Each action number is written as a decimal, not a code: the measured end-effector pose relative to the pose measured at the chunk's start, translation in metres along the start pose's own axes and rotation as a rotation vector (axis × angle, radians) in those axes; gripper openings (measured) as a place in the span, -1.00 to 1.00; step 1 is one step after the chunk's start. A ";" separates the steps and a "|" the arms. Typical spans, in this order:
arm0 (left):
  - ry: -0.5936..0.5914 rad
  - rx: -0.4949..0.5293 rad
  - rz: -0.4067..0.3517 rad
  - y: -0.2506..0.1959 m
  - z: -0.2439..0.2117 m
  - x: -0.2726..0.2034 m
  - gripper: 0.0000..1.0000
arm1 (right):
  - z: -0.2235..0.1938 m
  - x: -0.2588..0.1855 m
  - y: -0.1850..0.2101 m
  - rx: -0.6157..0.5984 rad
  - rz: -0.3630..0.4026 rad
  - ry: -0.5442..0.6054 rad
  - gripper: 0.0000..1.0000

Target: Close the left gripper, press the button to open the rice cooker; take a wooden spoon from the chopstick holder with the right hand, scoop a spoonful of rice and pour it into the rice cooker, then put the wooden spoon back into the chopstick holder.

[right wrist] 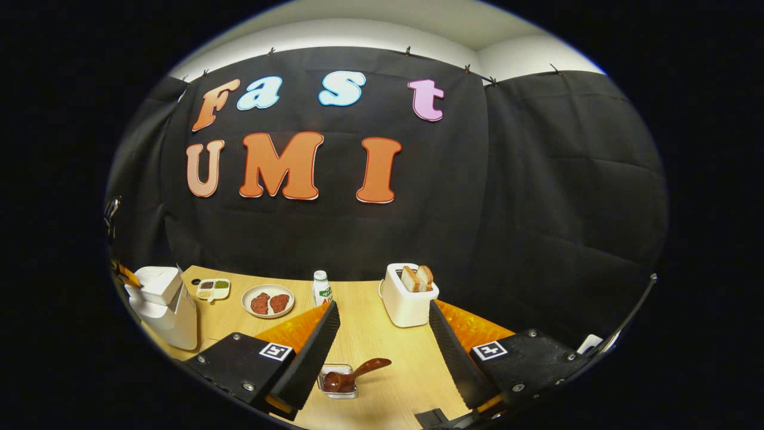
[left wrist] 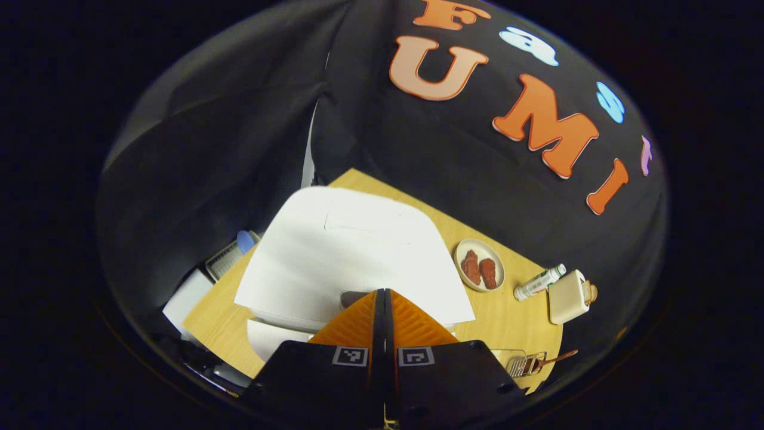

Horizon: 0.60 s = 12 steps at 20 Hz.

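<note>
So far only the opening step looks under way. In the left gripper view the left tongs [left wrist: 385, 310] are pressed together, fingers meeting in a narrow seam at the bottom centre of the frame, and their tip sits at the front edge of the white rice cooker [left wrist: 352, 257], right by a small dark patch that is probably the button [left wrist: 353, 297]. Whether the tip is touching it cannot be told. The lid lies flat and closed, so the cooker is not yet open.

In the right gripper view the right tongs [right wrist: 385, 346] stand wide apart and hold nothing. Between their fingers, low in the frame, the wooden spoon [right wrist: 358, 375] rests with its bowl in a small clear holder [right wrist: 338, 382] on the bench [right wrist: 382, 346], its handle angled up to the right. That is presumably the chopstick holder, with the spoon untouched. The rice cooker shows at the left edge of this view, lid down.

A plate of meat [right wrist: 268, 300], a small bottle [right wrist: 322, 288] and a toaster with bread [right wrist: 409, 294] stand farther back, apart from the work.

Still left, by my reading: the press itself, taking the spoon, scooping, pouring, and returning it. No rice supply can be clearly made out.
</note>
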State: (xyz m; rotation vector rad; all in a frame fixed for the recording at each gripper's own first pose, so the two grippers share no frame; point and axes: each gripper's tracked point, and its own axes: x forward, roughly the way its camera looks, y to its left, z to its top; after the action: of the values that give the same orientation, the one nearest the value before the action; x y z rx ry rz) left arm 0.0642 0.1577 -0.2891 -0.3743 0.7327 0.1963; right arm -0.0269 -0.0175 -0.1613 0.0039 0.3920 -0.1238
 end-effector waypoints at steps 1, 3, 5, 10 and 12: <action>-0.070 0.025 0.008 -0.001 0.016 -0.011 -0.88 | -0.003 0.001 0.001 0.006 0.009 0.010 0.89; -0.174 0.073 0.034 -0.002 0.046 -0.028 -0.91 | -0.009 0.006 0.003 0.017 0.025 0.024 0.88; -0.207 0.085 0.047 -0.003 0.051 -0.038 -0.91 | -0.015 0.011 0.004 0.030 0.034 0.041 0.88; -0.346 0.135 0.048 -0.016 0.063 -0.073 -0.90 | -0.043 0.021 0.007 0.065 0.059 0.113 0.88; -0.407 0.169 0.057 -0.021 0.069 -0.090 -0.92 | -0.055 0.024 0.009 0.083 0.072 0.144 0.89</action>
State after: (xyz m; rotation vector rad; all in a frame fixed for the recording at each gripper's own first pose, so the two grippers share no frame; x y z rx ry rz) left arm 0.0474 0.1620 -0.1754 -0.1441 0.3546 0.2533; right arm -0.0244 -0.0096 -0.2215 0.1088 0.5302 -0.0686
